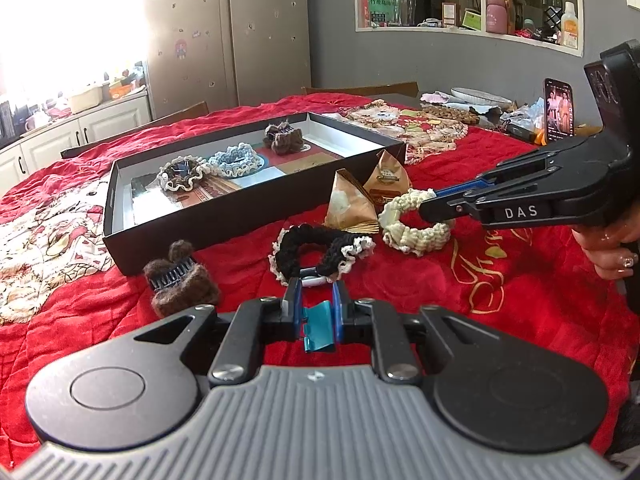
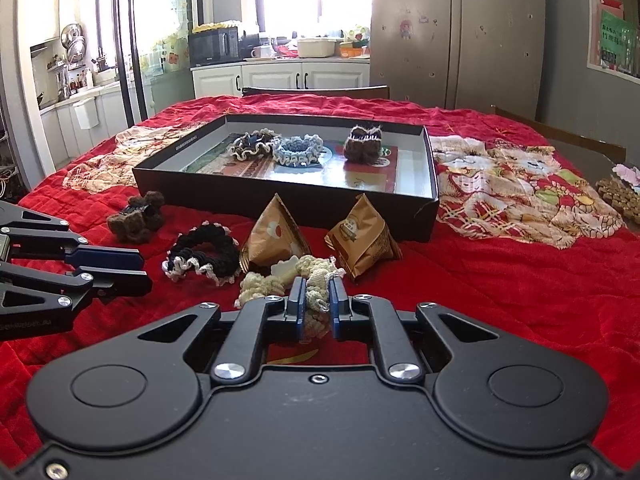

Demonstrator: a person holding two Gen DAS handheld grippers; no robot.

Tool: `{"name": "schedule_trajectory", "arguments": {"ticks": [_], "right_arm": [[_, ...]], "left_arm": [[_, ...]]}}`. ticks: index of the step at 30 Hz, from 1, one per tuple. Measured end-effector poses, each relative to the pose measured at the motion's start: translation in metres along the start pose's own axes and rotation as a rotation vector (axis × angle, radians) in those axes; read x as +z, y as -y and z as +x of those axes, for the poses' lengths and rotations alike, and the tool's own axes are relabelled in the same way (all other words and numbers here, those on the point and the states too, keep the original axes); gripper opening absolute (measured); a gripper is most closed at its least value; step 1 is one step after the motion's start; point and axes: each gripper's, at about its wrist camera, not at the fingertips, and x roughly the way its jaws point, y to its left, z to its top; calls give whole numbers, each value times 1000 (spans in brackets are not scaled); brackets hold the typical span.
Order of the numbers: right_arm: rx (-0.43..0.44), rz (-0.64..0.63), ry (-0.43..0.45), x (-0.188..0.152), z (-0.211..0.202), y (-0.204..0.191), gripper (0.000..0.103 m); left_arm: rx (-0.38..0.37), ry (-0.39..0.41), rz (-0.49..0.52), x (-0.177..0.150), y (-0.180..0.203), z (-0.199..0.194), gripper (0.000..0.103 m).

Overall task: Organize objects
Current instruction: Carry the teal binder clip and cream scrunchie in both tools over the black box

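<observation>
Right gripper: jaws clamped tight on the cream crocheted scrunchie, yarn bunched between the blue pads; in the left wrist view its tips bite the ring's 11 o'clock edge.
Left gripper: jaws drawn together, nothing between the pads, tips just short of the black scrunchie.
Cream scrunchie look: chunky knitted loop, pale ivory, one side pinched, the rest lying on the cloth, with a pale clip showing on it in the right wrist view.
Black scrunchie look: dark loop with a white ruffled rim, flat on the cloth, at 9 o'clock of the cream one.
Snack packets: two brown pyramid-shaped packs, standing at 12 o'clock of both scrunchies, between them and the box.
Box: shallow black tray beyond the packets, holding a dark ruffled scrunchie, a blue one and a brown fuzzy claw clip.
Loose clip: second brown fuzzy claw clip, outside the box, at 9 o'clock of the black scrunchie.
Surface: red quilted tablecloth with a cat-print patch.
Room: kitchen, tall fridge, white cabinets, a bright window.
Far edge: a lit phone standing upright at 2 o'clock in the left wrist view.
Hand: holding the right gripper's handle.
</observation>
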Motion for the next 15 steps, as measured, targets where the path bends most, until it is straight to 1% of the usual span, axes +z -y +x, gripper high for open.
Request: {"name": "schedule_trajectory", "arguments": {"ticks": [7,15], "right_arm": [[1,-6,27,5,-8,1,12],[8,-25,85,19,-22,1,11]], "left_arm": [[-3,8,-9,5,0,-3,18],[9,47,-12,20,0,-8,18]]}}
